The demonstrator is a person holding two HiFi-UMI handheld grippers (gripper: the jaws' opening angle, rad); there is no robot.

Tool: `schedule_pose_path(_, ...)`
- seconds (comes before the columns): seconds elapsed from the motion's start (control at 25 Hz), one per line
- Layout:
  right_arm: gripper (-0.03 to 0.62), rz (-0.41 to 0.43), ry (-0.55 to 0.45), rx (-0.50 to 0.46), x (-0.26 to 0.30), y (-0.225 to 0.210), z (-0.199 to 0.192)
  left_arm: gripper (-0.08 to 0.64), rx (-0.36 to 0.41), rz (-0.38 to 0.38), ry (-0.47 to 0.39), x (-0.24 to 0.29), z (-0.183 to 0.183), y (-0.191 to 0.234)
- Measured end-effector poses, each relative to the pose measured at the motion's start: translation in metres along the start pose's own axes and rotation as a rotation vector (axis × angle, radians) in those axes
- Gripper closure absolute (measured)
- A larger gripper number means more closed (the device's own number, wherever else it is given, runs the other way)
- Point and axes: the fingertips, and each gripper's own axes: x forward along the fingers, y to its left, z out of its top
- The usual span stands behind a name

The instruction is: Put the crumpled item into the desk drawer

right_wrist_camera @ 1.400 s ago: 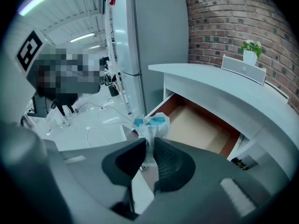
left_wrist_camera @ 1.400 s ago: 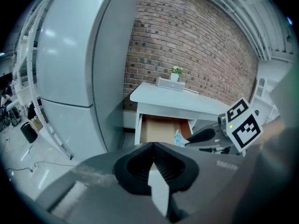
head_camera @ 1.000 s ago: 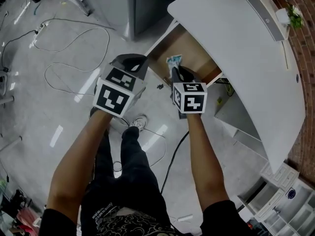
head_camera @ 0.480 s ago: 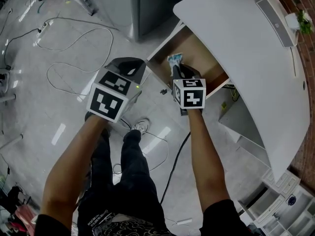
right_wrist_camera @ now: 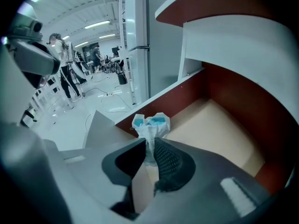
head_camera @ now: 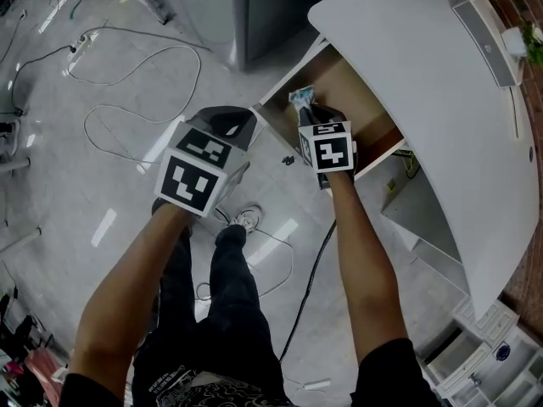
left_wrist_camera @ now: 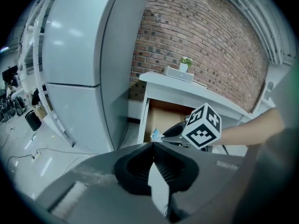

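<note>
A crumpled white and blue wrapper (head_camera: 300, 98) (right_wrist_camera: 150, 123) sticks up out of my right gripper (head_camera: 307, 114) (right_wrist_camera: 150, 147), whose jaws are shut on its lower part. The gripper holds it just above the near left corner of the open desk drawer (head_camera: 361, 91) (right_wrist_camera: 219, 129), which has a bare brown bottom. The left gripper view also has the wrapper (left_wrist_camera: 155, 134) in front of the drawer (left_wrist_camera: 163, 118). My left gripper (head_camera: 227, 117) (left_wrist_camera: 153, 146) hovers over the floor left of the drawer, jaws shut with nothing between them.
The white desk top (head_camera: 424, 75) overhangs the drawer on the right. A grey cabinet (head_camera: 246, 7) stands behind the drawer's left side. Cables (head_camera: 127, 75) loop over the floor at left. The person's legs (head_camera: 221, 287) are below the grippers.
My right gripper has edged forward with the wrapper, a little further over the drawer. The left gripper has stayed about where it was.
</note>
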Motion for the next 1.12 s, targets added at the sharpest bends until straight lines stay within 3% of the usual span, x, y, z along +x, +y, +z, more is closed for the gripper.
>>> schedule_pose_path(0.4,0.529,0.015,0.068,-0.017,0.018,-0.001,-0.012,0.561,-0.001,0.008,0.006,0.000,-0.006,0.004)
schedule_pose_path(1.12,0.482,0.012,0.071,-0.031,-0.006,-0.002,-0.002,0.560,0.002,0.017,-0.002,-0.013,0.007,0.002)
